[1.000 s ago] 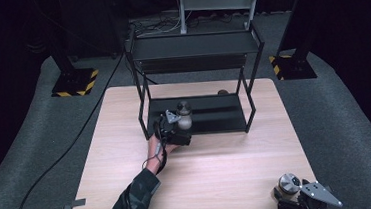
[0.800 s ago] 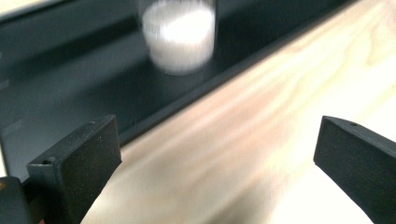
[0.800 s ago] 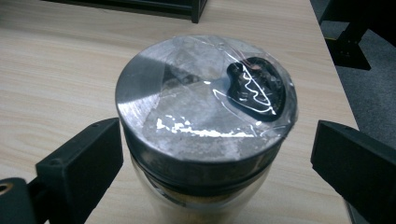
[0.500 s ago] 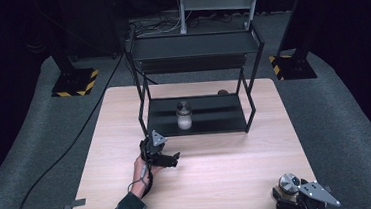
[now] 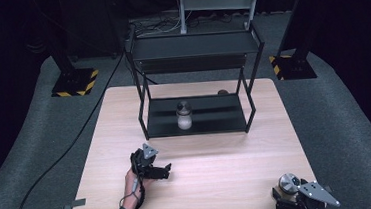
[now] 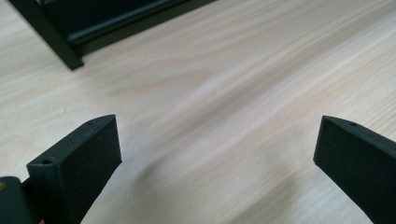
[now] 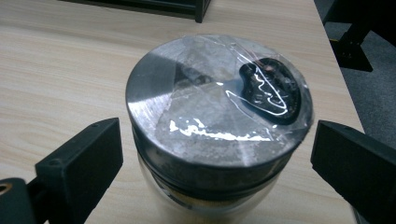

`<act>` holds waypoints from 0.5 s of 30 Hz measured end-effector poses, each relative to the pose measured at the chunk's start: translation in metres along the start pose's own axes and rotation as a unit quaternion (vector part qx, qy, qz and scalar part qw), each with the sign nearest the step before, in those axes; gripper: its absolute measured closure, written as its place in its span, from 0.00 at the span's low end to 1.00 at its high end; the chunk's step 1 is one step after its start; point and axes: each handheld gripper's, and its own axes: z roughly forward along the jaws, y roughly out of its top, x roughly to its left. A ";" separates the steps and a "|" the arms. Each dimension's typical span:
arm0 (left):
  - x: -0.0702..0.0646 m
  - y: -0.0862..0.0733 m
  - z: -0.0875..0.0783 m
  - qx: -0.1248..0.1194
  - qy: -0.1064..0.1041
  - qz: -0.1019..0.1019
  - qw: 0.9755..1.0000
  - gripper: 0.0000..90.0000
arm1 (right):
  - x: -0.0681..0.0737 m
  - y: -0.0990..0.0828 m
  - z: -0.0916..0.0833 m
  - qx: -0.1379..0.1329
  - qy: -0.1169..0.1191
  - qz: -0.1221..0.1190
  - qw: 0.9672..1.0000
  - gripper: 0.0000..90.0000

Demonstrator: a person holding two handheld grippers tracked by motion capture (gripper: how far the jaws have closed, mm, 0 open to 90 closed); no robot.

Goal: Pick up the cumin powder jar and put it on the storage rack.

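Your left gripper hovers low over the bare table, in front of the black rack, its fingers spread wide and empty. A lidded jar stands on the rack's bottom shelf, well apart from it. At the table's near right corner, your right gripper has its fingers apart on either side of a second, metal-lidded jar, not clamping it.

Light wooden table stood on grey carpet, black cable trailed across the floor at left, yellow-and-black striped base sat far left, another striped foot far right, grey metal stand rose beyond.
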 end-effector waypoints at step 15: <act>-0.001 -0.009 -0.002 0.016 0.012 -0.018 1.000 0.00 | 0.000 -0.001 0.004 0.004 0.001 0.002 1.000 0.01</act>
